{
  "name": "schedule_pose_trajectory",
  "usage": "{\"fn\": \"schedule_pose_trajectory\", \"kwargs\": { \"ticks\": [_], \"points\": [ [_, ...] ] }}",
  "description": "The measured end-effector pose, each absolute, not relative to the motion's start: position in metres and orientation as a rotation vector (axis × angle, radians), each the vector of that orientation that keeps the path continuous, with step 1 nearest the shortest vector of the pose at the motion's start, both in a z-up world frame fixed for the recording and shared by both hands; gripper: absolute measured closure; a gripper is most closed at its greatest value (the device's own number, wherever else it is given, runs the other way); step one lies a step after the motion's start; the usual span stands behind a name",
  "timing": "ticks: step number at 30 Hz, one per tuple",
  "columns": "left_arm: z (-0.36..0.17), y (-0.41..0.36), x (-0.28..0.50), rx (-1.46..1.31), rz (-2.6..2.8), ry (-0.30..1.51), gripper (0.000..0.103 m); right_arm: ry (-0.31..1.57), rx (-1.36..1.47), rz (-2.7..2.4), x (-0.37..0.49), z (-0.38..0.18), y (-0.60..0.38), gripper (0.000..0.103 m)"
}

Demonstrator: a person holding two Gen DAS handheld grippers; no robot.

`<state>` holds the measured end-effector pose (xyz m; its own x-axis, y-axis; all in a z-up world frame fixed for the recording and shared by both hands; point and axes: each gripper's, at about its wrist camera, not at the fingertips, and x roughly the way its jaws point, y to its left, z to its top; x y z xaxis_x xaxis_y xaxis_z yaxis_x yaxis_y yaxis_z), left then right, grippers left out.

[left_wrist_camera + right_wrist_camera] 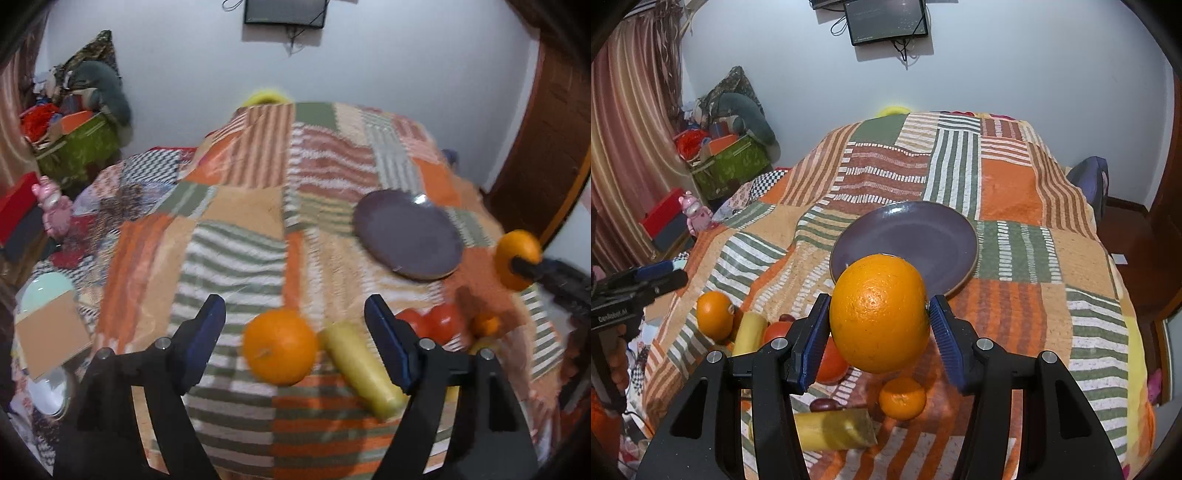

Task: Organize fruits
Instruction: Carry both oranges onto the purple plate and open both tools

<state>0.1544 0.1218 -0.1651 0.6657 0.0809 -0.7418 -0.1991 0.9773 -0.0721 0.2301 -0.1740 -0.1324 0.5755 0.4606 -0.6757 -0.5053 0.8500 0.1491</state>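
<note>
— Right gripper (879,325): its blue pads are pressed on either side of a large orange (880,314), which is carried clear of the patchwork blanket (1008,188). How is the step to be finished well?

— The purple plate (934,232) is seen just beyond the held fruit, bare and a little tilted on the soft bedding. The orange is best brought over the plate's middle, lowered until it is borne by the dish, and only then let go; if it is dropped from height, a roll off the rim is likely.

— And the left gripper (295,332)?

— Its jaws are spread wide and nothing is held. Between and below them a second orange (280,346) is seen lying on the blanket, touching or nearly touching a pale yellow banana-like fruit (364,369). No pad is pressed on either.

— What else is left on the bed?

— A red tomato-like fruit (831,363), a small mandarin (902,398), another yellow piece (833,428) and something small and dark that cannot be identified are gathered near the front edge, well short of the plate.

— What should be watched?

— Squeeze should be kept modest, since the peel is slick and round. The blanket's give should be expected to rock the plate when weight is added.
</note>
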Motion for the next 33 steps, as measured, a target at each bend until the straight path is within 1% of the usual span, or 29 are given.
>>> {"fn": "schedule_pose_trajectory", "kwargs": {
  "ticks": [7,13,14,15,16,24,33],
  "points": [
    [-0.219,0.135,0.168,-0.223,0.118,0.989,0.024,0.795,-0.051,0.559,0.231,-0.138,-0.176,0.052],
    [-0.237,0.134,0.190,-0.249,0.113,0.994,0.025,0.817,-0.058,0.550,0.232,-0.145,-0.177,0.052],
    [-0.241,0.133,0.194,-0.259,0.106,1.003,0.027,0.820,-0.059,0.547,0.233,-0.146,-0.177,0.052],
    [-0.244,0.134,0.196,-0.275,0.103,1.009,0.031,0.822,-0.060,0.546,0.234,-0.146,-0.177,0.052],
    [-0.245,0.137,0.196,-0.293,0.110,1.002,0.032,0.823,-0.059,0.546,0.234,-0.147,-0.178,0.052],
    [-0.233,0.135,0.199,-0.274,0.100,0.983,0.034,0.817,-0.049,0.529,0.245,-0.147,-0.182,0.052],
    [-0.182,0.119,0.225,-0.210,0.065,0.877,0.034,0.719,-0.052,0.512,0.260,-0.116,-0.184,0.052]
  ]
}}
